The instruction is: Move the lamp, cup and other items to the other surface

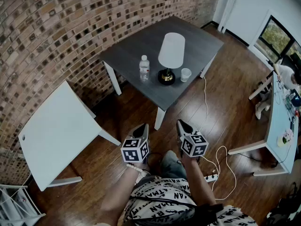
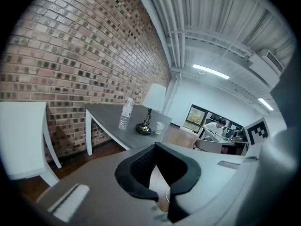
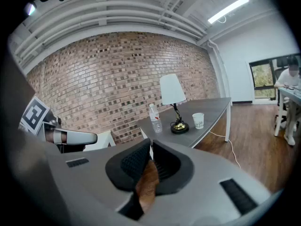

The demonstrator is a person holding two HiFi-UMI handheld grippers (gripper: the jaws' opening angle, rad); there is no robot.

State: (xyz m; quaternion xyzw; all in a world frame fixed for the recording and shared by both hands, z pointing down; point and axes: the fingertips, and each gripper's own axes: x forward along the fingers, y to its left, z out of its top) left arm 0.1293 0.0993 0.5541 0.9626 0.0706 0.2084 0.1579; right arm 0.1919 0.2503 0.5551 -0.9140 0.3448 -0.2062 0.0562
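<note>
On the grey table stand a lamp with a white shade and a brass base, a clear water bottle to its left, and a small white cup to its right. The left gripper view shows the lamp, bottle and cup far ahead. So does the right gripper view: lamp, bottle, cup. My left gripper and right gripper hover side by side over the wooden floor, short of the table's near corner. Both are shut and hold nothing.
A bare white table stands at the left by the brick wall. A power strip with a white cord lies on the floor at the right. A person sits at a long white desk on the far right.
</note>
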